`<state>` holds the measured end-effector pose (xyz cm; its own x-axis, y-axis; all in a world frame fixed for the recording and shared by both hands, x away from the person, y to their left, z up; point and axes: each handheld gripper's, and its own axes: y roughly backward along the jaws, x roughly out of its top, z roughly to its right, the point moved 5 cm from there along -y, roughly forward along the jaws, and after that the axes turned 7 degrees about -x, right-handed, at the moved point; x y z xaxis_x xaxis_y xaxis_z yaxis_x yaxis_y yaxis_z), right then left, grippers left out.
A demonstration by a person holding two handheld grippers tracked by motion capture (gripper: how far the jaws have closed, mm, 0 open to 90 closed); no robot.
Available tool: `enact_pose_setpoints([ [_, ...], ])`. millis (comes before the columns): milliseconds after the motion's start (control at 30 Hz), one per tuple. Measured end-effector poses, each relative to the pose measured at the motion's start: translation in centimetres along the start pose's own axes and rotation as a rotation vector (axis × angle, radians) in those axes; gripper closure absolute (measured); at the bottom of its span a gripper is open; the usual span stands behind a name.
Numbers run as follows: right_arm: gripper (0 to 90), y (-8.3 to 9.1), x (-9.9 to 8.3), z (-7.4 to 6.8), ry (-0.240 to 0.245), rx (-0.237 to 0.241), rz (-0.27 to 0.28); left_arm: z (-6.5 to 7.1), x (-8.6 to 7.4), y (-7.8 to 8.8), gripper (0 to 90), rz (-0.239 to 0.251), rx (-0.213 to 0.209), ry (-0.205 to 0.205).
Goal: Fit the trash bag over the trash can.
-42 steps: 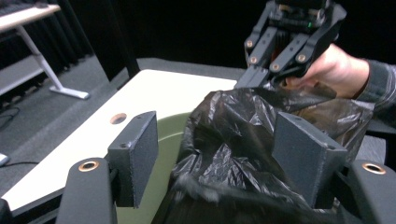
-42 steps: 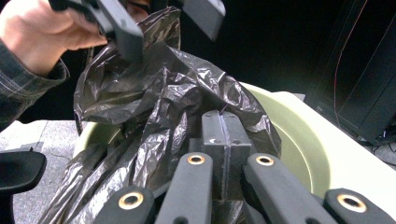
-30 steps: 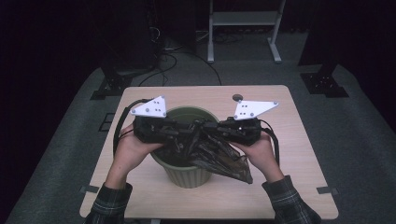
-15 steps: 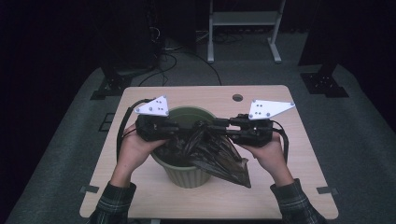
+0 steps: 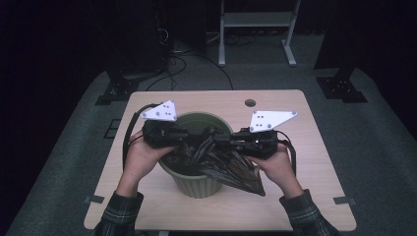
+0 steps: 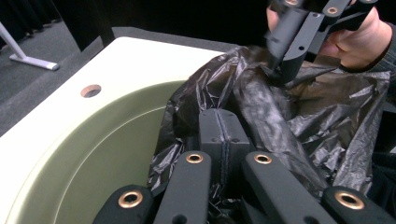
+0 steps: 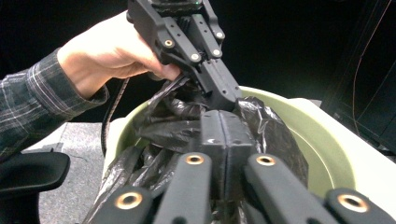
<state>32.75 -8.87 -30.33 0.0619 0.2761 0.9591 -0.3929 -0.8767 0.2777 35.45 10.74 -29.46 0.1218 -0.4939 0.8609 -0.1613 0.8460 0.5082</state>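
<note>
A crumpled black plastic bag [image 5: 236, 172] spills from a green round bin [image 5: 196, 184] over its front right rim. My left gripper [image 5: 199, 140] reaches over the bin from the left, shut on a fold of the bag. From the right, my right gripper [image 5: 217, 142] meets it tip to tip; its jaws have just been closing, with bag film between them. In the left gripper view my jaws [image 6: 225, 135] press together amid the bag [image 6: 336, 112], and the right gripper [image 6: 280, 74] pinches the film ahead. In the right gripper view my jaws [image 7: 225, 135] grip the bag [image 7: 275, 135] under the left gripper [image 7: 224, 98].
The bin stands on a light wooden table [image 5: 314, 162] with a cable hole [image 5: 250, 103] near its far edge. Grey carpet, dark stands and a white frame [image 5: 255, 19] lie beyond. Inside the bin, the far wall [image 6: 107, 140] is bare.
The right gripper has drawn back in toward the bin's middle and a little lower after swinging outward. The left gripper has stayed where it was.
</note>
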Motion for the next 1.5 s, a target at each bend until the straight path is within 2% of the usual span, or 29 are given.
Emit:
enact_pose_setpoints([
  [200,90.0,0.5,-0.7,-0.7,0.000,0.028,-0.015,-1.2,-0.3,0.9,89.9,0.014,0.037,0.037],
  [400,90.0,1.0,-2.1,-2.0,0.002,0.060,-0.036,-2.8,-1.0,2.5,90.0,0.028,0.103,0.083],
  [667,90.0,2.3,-3.5,-2.7,0.006,0.050,-0.069,-4.7,-2.4,5.0,90.0,0.040,0.169,0.140],
  [967,90.0,4.2,-5.0,-3.3,-0.002,0.050,-0.088,-5.8,-4.4,7.9,90.0,0.070,0.237,0.192],
  [1100,90.0,4.7,-7.1,-3.6,-0.028,0.059,-0.131,-5.9,-5.4,8.6,90.0,0.073,0.250,0.208],
  [1267,90.0,4.4,-10.1,-4.1,-0.067,0.086,-0.200,-6.0,-6.2,8.9,90.0,0.070,0.259,0.220],
  [1500,90.0,3.9,-11.6,-4.8,-0.069,0.120,-0.274,-6.2,-6.5,9.0,90.0,0.058,0.285,0.227],
])
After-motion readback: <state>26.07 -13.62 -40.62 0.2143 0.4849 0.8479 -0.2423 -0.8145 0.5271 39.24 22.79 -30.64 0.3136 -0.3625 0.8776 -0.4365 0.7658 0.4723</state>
